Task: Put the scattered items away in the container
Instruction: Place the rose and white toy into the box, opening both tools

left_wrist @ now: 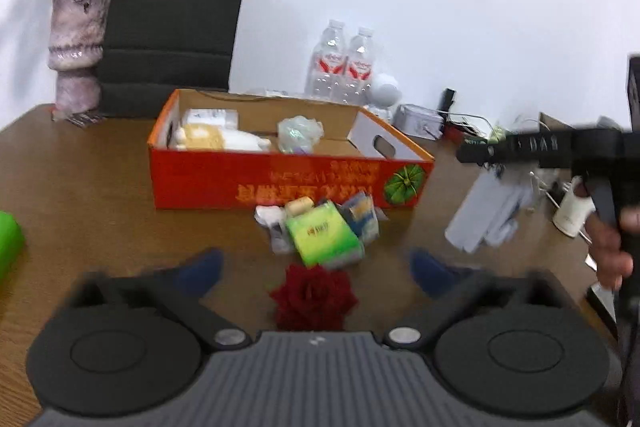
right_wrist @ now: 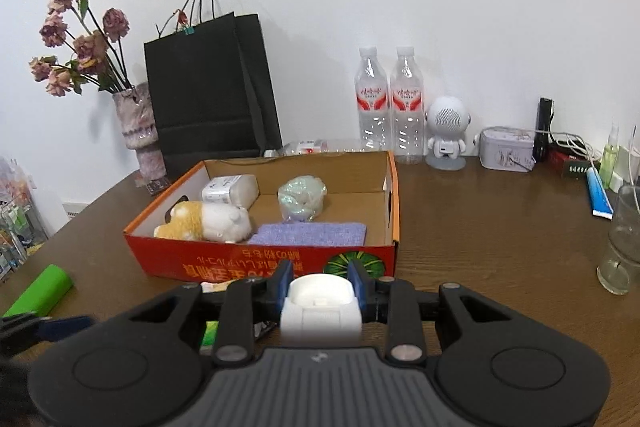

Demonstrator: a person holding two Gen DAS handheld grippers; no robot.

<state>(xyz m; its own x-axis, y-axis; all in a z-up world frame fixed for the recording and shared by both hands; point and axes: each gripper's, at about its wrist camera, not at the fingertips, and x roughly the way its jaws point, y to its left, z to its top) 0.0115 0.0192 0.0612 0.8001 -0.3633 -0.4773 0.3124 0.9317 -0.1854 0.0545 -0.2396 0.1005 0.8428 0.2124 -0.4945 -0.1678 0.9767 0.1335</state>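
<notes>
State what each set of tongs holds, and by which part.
Right tongs: shut on a white plastic object, pads on its two sides. Left tongs: open, holding nothing.

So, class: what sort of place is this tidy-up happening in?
Probably a home or office desk: a brown wooden table against a white wall, with a vase of dried flowers, water bottles and a robot-shaped speaker.

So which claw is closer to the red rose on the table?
Left. The left claw stands open right over the red rose; the right claw, gripping a white object, is off to the side.

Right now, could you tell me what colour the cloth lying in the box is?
Lilac purple cloth, best seen from the right wrist.
</notes>
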